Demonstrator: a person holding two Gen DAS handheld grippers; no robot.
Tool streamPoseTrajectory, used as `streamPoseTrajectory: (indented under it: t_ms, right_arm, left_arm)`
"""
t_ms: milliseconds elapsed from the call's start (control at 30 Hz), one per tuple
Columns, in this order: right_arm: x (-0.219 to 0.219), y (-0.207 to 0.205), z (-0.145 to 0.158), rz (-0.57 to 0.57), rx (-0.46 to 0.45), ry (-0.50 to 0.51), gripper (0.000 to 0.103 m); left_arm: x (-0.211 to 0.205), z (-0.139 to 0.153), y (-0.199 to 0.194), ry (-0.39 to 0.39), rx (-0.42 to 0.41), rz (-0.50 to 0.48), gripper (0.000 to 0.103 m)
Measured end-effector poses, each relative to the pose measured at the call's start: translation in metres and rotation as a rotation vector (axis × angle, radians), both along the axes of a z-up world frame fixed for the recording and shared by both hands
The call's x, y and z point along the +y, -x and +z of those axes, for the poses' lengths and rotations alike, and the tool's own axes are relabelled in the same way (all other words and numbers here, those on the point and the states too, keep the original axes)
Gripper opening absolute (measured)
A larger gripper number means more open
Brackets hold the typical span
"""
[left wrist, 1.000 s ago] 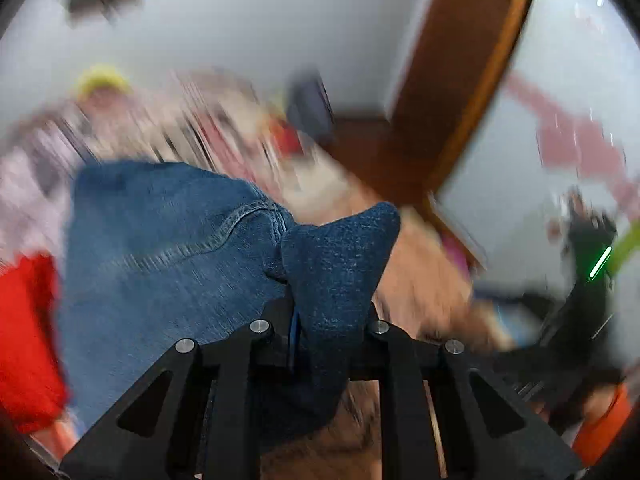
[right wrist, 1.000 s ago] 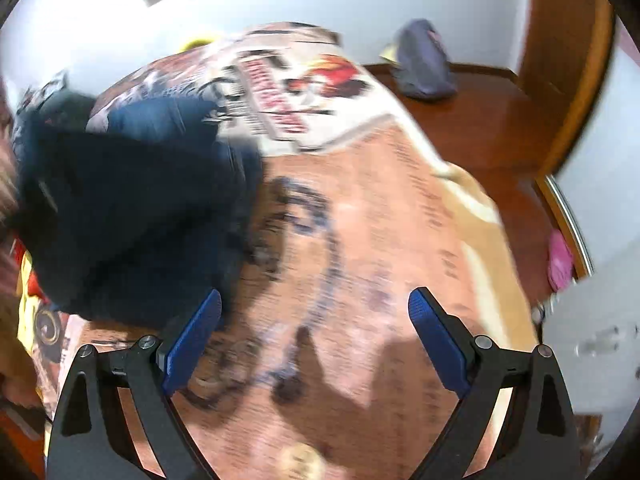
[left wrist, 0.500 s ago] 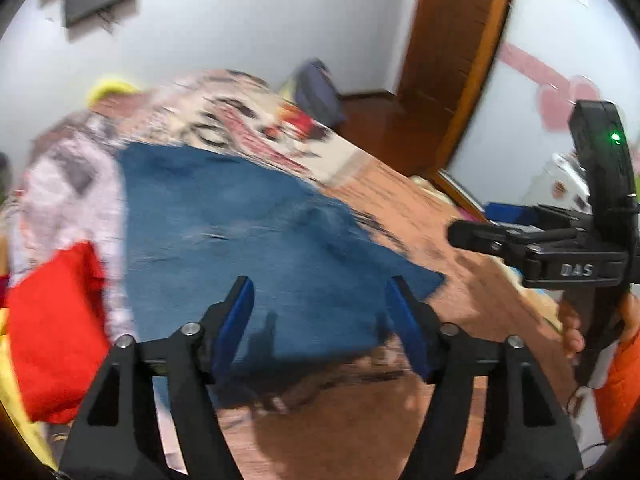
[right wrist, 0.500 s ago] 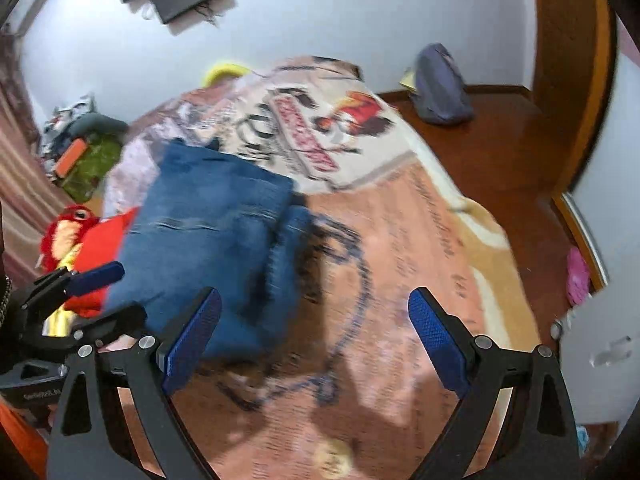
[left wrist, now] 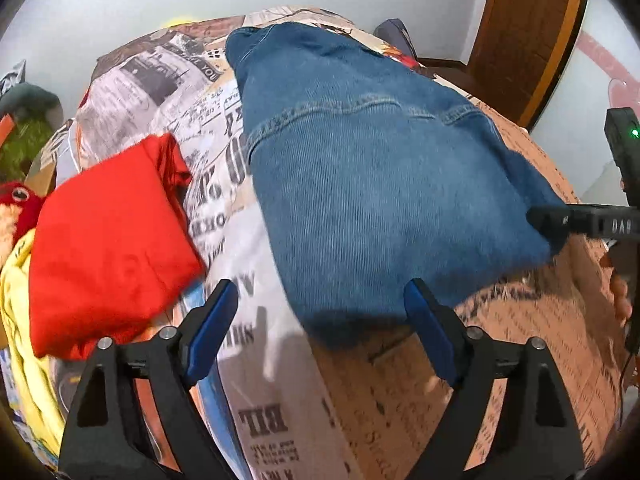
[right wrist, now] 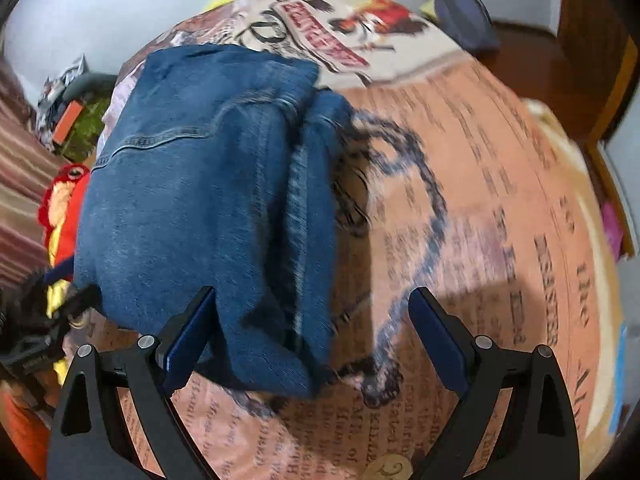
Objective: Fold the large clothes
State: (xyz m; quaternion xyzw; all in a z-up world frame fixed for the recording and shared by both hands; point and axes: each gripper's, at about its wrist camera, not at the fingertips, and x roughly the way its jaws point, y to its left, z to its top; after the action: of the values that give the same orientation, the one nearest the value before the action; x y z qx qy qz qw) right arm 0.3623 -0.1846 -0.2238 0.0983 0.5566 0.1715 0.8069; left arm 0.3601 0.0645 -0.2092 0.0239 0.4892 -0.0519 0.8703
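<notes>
1. Containers: none in view that I can make out. Loose items only.
2. Jeans lie folded into a thick rectangle on the bed, on the printed newspaper-pattern cover. In the right wrist view the jeans show stacked layers, with a seamed edge on the right side.
3. Left gripper: fingers spread wide, holding nothing, hanging just short of the near edge of the jeans.
4. Right gripper: fingers wide apart, empty. Near corner of the jeans sits between them; contact with the left finger cannot be told.
5. Versus 1.0 s ago: the left fingers were then clamped on a bunch of denim; now released. By 0.5 s ago they were already open. Both views are now closer to the jeans.
6. Folded red garment lies left of the jeans, apart from them, on top of something yellow.
7. Red stuffed toy at the bed's left edge.
8. Room: white wall, wooden door, dark bag on a brown floor beyond the bed.
</notes>
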Motion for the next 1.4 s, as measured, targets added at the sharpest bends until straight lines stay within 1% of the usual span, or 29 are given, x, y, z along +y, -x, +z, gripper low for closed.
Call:
streamPoseTrajectory:
  t_ms: [100, 167, 267, 300, 367, 500, 600, 633, 667, 700, 733, 800, 833, 900, 967, 1000, 1100, 1167, 1233, 1300, 1400]
  right_arm:
    - [-0.012, 0.001, 0.008, -0.011, -0.002, 0.006, 0.094]
    - [-0.015, 0.002, 0.018, -0.005, -0.023, 0.027, 0.094]
    - [-0.014, 0.004, 0.033, 0.009, -0.076, 0.049, 0.094]
    - [-0.013, 0.005, 0.036, 0.01, -0.097, 0.053, 0.094]
    - [-0.006, 0.001, 0.045, 0.015, -0.13, 0.045, 0.094]
    - [0.004, -0.013, 0.052, 0.035, -0.169, -0.001, 0.094]
    - [0.013, -0.029, 0.045, 0.049, -0.151, -0.02, 0.094]
    - [0.016, -0.036, 0.04, 0.051, -0.143, -0.016, 0.094]
    - [0.019, -0.041, 0.035, 0.053, -0.133, -0.013, 0.094]
    - [0.02, -0.043, 0.031, 0.058, -0.121, -0.014, 0.094]
    - [0.022, -0.049, 0.024, 0.065, -0.1, -0.02, 0.094]
    - [0.023, -0.06, 0.011, 0.076, -0.047, -0.048, 0.094]
    - [0.023, -0.064, 0.006, 0.079, -0.021, -0.063, 0.094]
    - [0.021, -0.074, -0.004, 0.089, 0.031, -0.113, 0.094]
    - [0.02, -0.084, -0.011, 0.101, 0.069, -0.171, 0.094]
    - [0.02, -0.09, -0.014, 0.11, 0.088, -0.202, 0.094]
    - [0.02, -0.102, -0.022, 0.109, 0.133, -0.277, 0.094]
    - [0.022, -0.106, -0.03, 0.1, 0.179, -0.323, 0.094]
    - [0.027, -0.106, -0.032, 0.117, 0.187, -0.36, 0.095]
    - [0.033, -0.106, -0.03, 0.125, 0.194, -0.364, 0.096]
    - [0.035, -0.105, -0.027, 0.111, 0.2, -0.361, 0.095]
  left_arm:
    - [0.0, -0.003, 0.012, -0.021, 0.011, 0.009, 0.086]
    - [0.002, 0.0, 0.015, -0.029, 0.009, 0.004, 0.086]
    - [0.005, 0.019, 0.02, -0.046, -0.039, 0.01, 0.086]
    - [0.006, 0.029, 0.021, -0.051, -0.067, 0.017, 0.086]
    - [0.008, 0.041, 0.019, -0.049, -0.099, 0.032, 0.086]
    - [0.017, 0.057, 0.0, -0.003, -0.139, 0.064, 0.09]
    - [0.026, 0.059, -0.025, 0.065, -0.129, 0.088, 0.091]
    - [0.029, 0.057, -0.035, 0.109, -0.11, 0.091, 0.091]
    - [0.032, 0.052, -0.046, 0.16, -0.085, 0.093, 0.091]
    - [0.033, 0.049, -0.052, 0.193, -0.067, 0.092, 0.091]
    - [0.036, 0.043, -0.063, 0.257, -0.032, 0.086, 0.091]
    - [0.039, 0.027, -0.08, 0.347, 0.031, 0.066, 0.091]
    - [0.04, 0.021, -0.086, 0.364, 0.052, 0.065, 0.091]
    - [0.041, 0.006, -0.098, 0.384, 0.094, 0.06, 0.091]
    - [0.046, -0.009, -0.108, 0.465, 0.133, 0.063, 0.092]
    - [0.051, -0.017, -0.114, 0.538, 0.16, 0.067, 0.092]
    - [0.058, -0.031, -0.124, 0.64, 0.203, 0.087, 0.092]
    - [0.059, -0.037, -0.129, 0.671, 0.212, 0.091, 0.092]
    - [0.056, -0.038, -0.132, 0.665, 0.207, 0.076, 0.093]
    - [0.052, -0.039, -0.136, 0.662, 0.215, 0.067, 0.095]
    - [0.047, -0.04, -0.141, 0.682, 0.226, 0.072, 0.097]
